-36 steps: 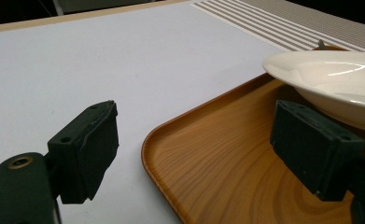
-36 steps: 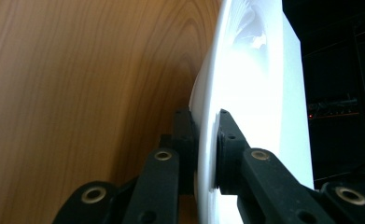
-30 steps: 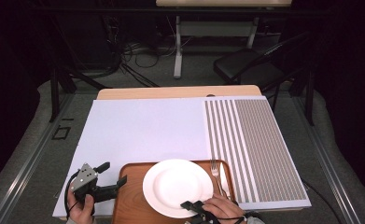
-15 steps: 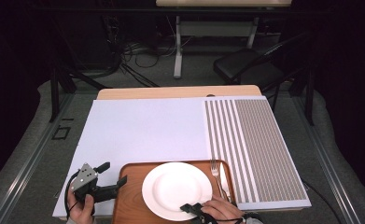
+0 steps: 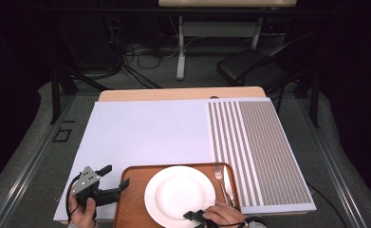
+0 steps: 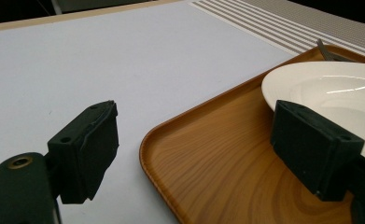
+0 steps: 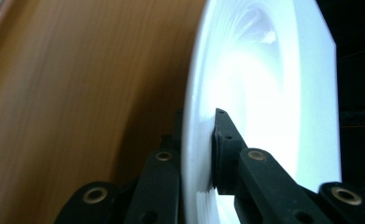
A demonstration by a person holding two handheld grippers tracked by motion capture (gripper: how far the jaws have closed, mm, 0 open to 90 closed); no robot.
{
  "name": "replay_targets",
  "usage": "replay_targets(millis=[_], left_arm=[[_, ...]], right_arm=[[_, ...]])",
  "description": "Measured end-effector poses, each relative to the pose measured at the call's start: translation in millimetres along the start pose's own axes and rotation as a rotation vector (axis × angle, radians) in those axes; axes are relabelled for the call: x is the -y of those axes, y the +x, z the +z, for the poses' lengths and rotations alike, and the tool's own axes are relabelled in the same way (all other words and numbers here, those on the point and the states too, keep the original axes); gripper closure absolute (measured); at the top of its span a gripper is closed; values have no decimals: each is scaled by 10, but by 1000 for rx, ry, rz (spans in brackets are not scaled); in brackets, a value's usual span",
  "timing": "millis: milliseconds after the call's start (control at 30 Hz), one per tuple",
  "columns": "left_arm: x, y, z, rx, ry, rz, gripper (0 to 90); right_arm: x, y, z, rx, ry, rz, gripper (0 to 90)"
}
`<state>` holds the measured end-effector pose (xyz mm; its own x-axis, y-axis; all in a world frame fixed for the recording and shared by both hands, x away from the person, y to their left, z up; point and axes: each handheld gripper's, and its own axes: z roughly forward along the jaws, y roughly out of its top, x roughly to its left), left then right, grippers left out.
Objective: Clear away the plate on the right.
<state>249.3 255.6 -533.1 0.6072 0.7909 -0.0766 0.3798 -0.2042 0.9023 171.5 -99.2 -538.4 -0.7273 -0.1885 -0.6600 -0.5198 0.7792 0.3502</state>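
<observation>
A white plate [image 5: 178, 194] lies on a wooden tray [image 5: 132, 194] at the table's near edge. A fork [image 5: 219, 176] and a knife [image 5: 227, 183] lie on the tray, right of the plate. My right gripper [image 5: 192, 216] is shut on the plate's near rim. In the right gripper view its jaws [image 7: 199, 126] pinch the plate's [image 7: 264, 93] edge from both sides above the tray [image 7: 77, 93]. My left gripper [image 5: 115, 175] is open at the tray's left end. In the left gripper view its jaws [image 6: 194, 144] straddle the tray's [image 6: 208, 158] rim, beside the plate [image 6: 329, 86].
A white mat [image 5: 150, 133] covers the table's left and middle, and a striped placemat [image 5: 259, 147] lies on the right. Beyond the table's far edge stand a black chair [image 5: 254, 66] and cables on the floor.
The plate and my right gripper have shifted slightly toward the table's near edge. The left gripper has stayed in place and open.
</observation>
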Motion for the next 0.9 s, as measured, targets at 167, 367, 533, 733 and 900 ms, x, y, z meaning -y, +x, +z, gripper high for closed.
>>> replay_targets(millis=[167,367,533,733,900], left_arm=[[-3,2,16,0,4,-1,157],[1,4,25,-2,5,-8,157],[-4,2,44,3,9,-5,157],[-12,0,63,9,10,-3,157],[-14,-2,69,8,13,-1,157]], right_arm=[[7,-21,-9,-32,-10,45,807],[7,-10,5,-67,-18,66,784],[-1,10,11,-79,-23,53,776],[5,32,3,-89,-22,88,759],[17,47,27,-124,-44,119,715]])
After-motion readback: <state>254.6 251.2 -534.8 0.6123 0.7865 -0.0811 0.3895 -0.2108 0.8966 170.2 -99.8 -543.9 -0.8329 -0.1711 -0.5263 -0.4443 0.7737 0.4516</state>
